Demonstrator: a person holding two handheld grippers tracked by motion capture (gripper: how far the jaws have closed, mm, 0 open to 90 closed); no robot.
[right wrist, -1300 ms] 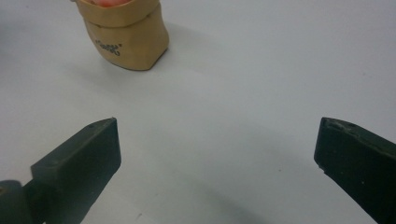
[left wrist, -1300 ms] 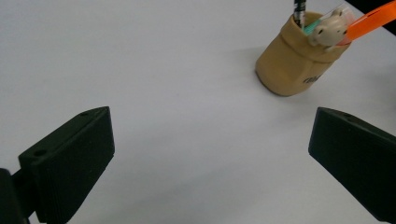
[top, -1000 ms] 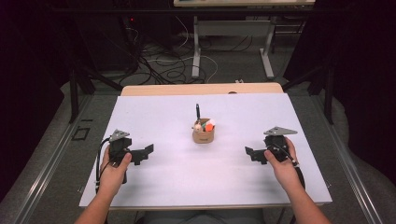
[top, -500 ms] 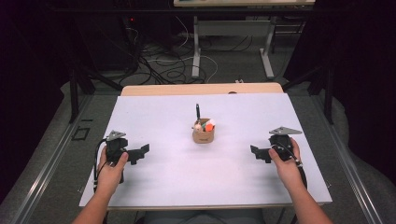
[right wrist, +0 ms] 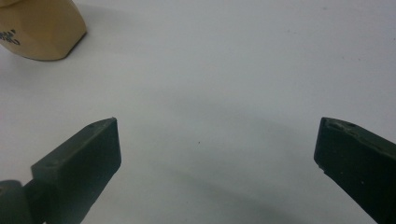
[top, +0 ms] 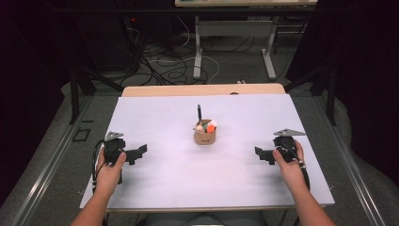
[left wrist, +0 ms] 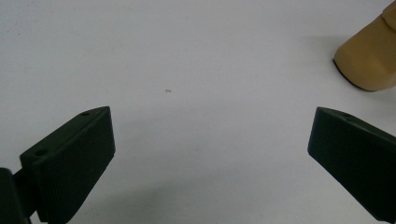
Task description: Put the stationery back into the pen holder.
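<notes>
1. Left gripper (top: 137, 153) and right gripper (top: 261, 155): jaws spread wide, holding nothing, low over the white table (top: 155, 117).
2. Tan holder (top: 205, 136) sits at table centre, between them, well apart from both; stands upright; black pen (top: 199, 113) pokes straight up.

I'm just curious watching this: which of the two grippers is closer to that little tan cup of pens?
Right, but only narrowly. The right gripper sits right of the cup, the left gripper slightly farther to its left. Both lie nearer the person, fingers open, touching nothing.

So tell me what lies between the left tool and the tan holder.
Nothing: bare white table between left tool and tan paper holder, seen from the high view.
</notes>
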